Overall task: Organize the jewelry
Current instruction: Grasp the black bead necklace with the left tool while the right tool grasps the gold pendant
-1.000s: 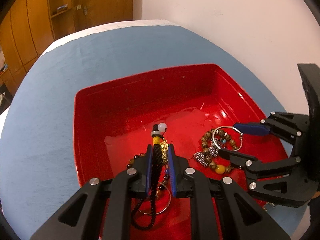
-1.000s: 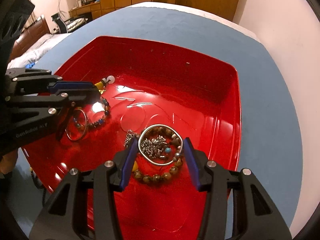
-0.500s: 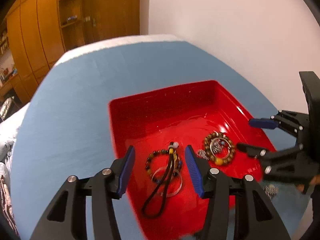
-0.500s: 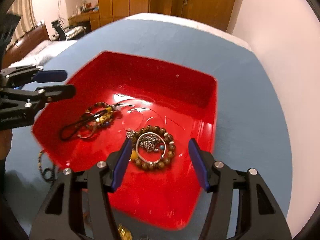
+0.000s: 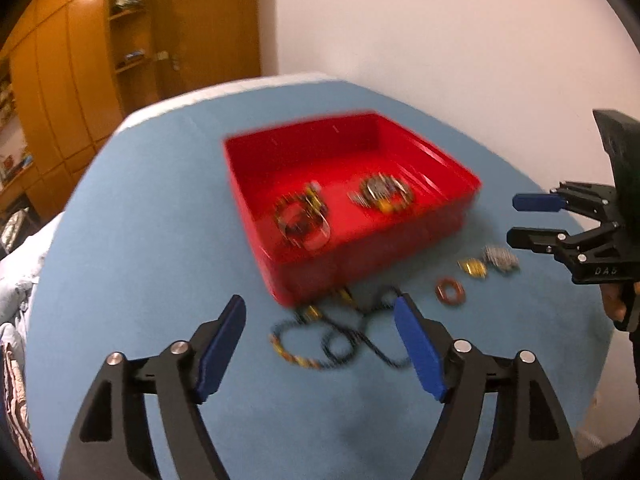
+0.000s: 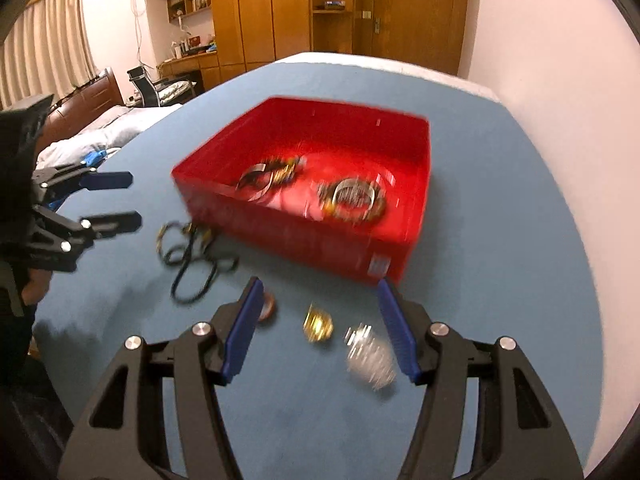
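Note:
A red tray [image 5: 360, 264] stands on the blue cloth, and the right wrist view shows its front wall [image 6: 304, 236]. It holds a bead bracelet with a ring and cord [image 5: 302, 216] and a second bracelet pile [image 5: 382, 192]. In front of it on the cloth lie a black cord with a beaded loop [image 5: 340, 340], a red-brown ring [image 5: 450, 291], a gold piece [image 5: 473, 267] and a silver chain piece [image 5: 500, 258]. My left gripper [image 5: 318, 308] hovers above the cord, its jaws opening and empty. My right gripper [image 6: 320, 286] stands open above the gold piece [image 6: 318, 326] and the silver piece [image 6: 370, 360].
The blue cloth [image 5: 140, 240] covers a table that ends at a white wall [image 5: 440, 40] on the right. Wooden wardrobes [image 6: 280, 8] stand beyond the far edge, a bed and a chair [image 6: 144, 84] to the left. A hand [image 5: 612, 304] holds the right gripper.
My left gripper let go of the black cord tassel in the tray and opened wide. Both grippers drew back out of the tray to above the loose pieces in front of it.

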Available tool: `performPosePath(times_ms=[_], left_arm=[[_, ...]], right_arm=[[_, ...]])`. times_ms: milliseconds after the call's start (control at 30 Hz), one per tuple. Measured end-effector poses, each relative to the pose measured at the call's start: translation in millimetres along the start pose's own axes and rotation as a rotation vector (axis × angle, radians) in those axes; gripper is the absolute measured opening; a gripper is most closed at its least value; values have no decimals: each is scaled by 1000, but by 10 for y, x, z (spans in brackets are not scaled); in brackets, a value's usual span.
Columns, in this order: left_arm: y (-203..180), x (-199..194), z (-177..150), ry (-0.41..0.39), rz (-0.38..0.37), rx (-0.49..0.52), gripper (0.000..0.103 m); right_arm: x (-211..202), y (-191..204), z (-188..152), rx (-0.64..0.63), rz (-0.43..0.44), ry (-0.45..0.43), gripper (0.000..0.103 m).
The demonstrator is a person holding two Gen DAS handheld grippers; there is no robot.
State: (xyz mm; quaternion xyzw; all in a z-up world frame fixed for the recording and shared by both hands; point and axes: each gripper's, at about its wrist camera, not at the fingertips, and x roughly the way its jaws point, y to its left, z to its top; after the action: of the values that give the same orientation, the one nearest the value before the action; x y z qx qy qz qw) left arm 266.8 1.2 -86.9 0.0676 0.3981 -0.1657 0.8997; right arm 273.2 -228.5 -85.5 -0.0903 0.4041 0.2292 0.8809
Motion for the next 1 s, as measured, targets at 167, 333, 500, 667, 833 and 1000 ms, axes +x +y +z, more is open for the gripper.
performPosePath(times_ms=[167,333,500,667,833,1000], left_arm=[[-154,274,-291,95,-55,-16,79],[-209,454,-365,157,-38,-18,80],[-284,543,-367,173,-33,1,93],[-321,689,-325,185,-2,3,97],[-246,776,-229,181,20,-19,98],[-207,877,-140,175,32,-41,96]], right_arm=[[99,116,-297,47,34,51,59],[185,153,-436,60,54,79,58],[356,136,-482,68,57,118,54],[428,119,-450,56,44,113,49],[511,95,-387,54,39,106,46],[583,100,-308,34,27,100,43]])
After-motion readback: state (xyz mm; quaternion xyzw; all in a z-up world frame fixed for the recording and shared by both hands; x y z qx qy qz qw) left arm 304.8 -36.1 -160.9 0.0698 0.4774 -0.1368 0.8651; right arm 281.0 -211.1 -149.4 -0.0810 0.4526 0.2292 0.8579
